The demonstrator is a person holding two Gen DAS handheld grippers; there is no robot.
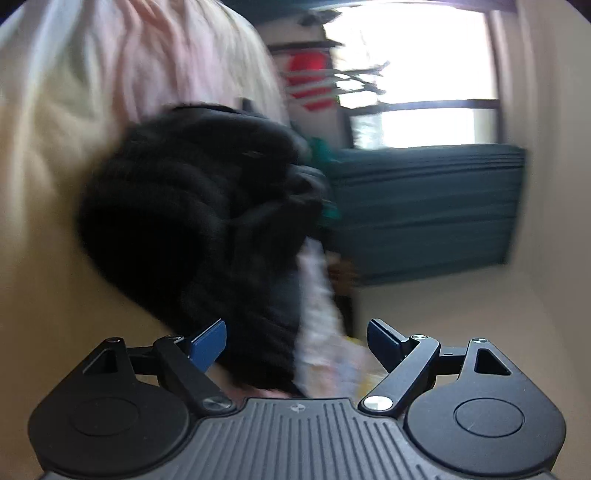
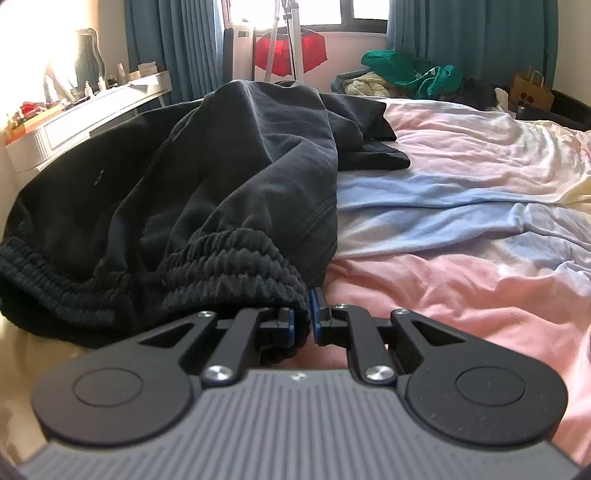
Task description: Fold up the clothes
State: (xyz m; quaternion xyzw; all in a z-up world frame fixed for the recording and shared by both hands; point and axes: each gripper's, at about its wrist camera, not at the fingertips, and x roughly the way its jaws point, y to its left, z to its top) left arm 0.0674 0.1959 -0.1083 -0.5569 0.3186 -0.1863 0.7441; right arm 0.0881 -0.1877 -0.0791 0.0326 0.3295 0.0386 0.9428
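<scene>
While the left gripper gapes, the right gripper pinches the black trousers

One black garment lies on one bed. Two grippers show, one per view: the left and the right. Behind the bed there is one white desk, one mirror, one red garment hanging, one green garment heaped, one paper bag, and three teal curtain panels.
</scene>
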